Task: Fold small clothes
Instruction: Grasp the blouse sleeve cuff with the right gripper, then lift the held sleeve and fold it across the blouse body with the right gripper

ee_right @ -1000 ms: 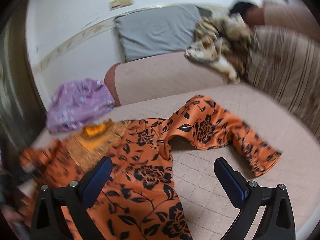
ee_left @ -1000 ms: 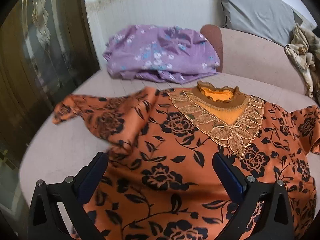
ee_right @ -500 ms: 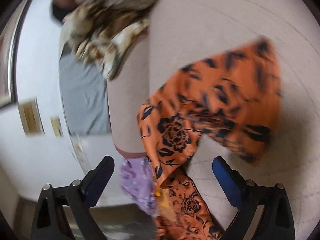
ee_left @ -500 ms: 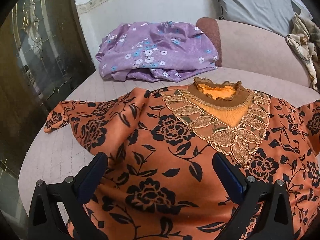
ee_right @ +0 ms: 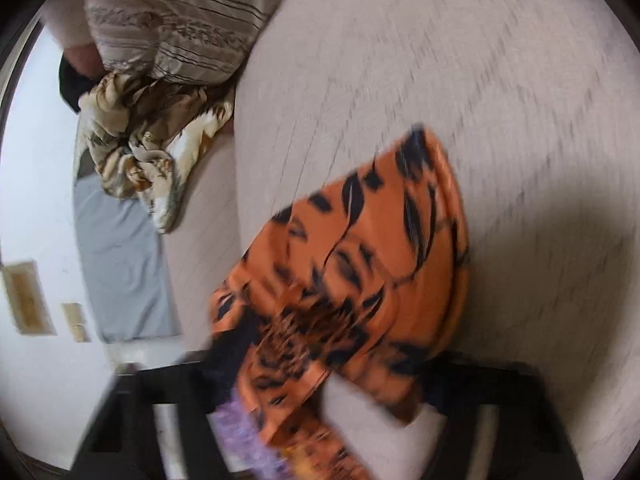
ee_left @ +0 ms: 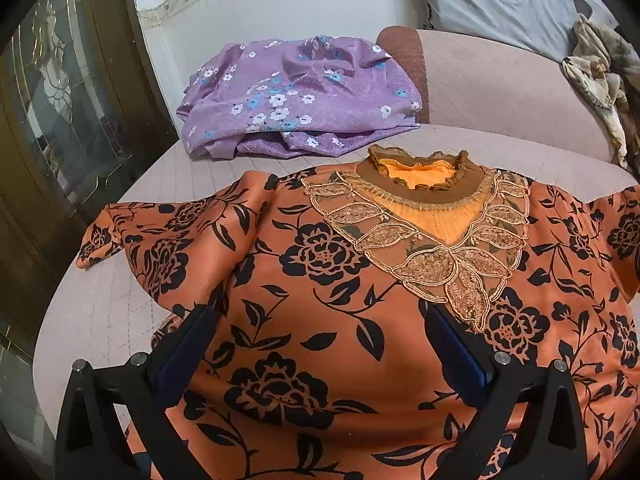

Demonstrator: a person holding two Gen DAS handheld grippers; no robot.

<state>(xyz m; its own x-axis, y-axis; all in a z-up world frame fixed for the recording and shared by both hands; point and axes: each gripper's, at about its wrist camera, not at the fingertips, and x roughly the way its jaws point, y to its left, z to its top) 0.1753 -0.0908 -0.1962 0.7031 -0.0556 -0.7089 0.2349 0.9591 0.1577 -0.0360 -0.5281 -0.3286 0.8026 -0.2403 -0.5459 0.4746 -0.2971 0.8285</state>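
Observation:
An orange blouse (ee_left: pixel 328 320) with black flowers and a lace collar (ee_left: pixel 424 216) lies face up on the pinkish bed cover (ee_left: pixel 100 320). Its left sleeve (ee_left: pixel 160 240) is spread out toward the edge. My left gripper (ee_left: pixel 318 320) hovers open over the blouse's chest, with nothing gripped. The right wrist view is blurred and rolled sideways. There the other sleeve (ee_right: pixel 380 260) lies between the fingers of my right gripper (ee_right: pixel 328 364). Its jaws are closing around the sleeve's bunched end, and I cannot see the pads pressing on it.
A crumpled purple floral garment (ee_left: pixel 296 96) lies beyond the collar by the wall. A grey pillow (ee_left: pixel 500 0) and a beige patterned cloth (ee_right: pixel 136 148) rest on the padded headboard (ee_left: pixel 500 92). A striped pillow (ee_right: pixel 184 12) is near it. A dark glazed door (ee_left: pixel 60 120) stands left.
The right gripper rolled sideways and dropped down onto the right sleeve, which now lies between its jaws. The left gripper edged forward over the blouse, and its left sleeve was smoothed outward.

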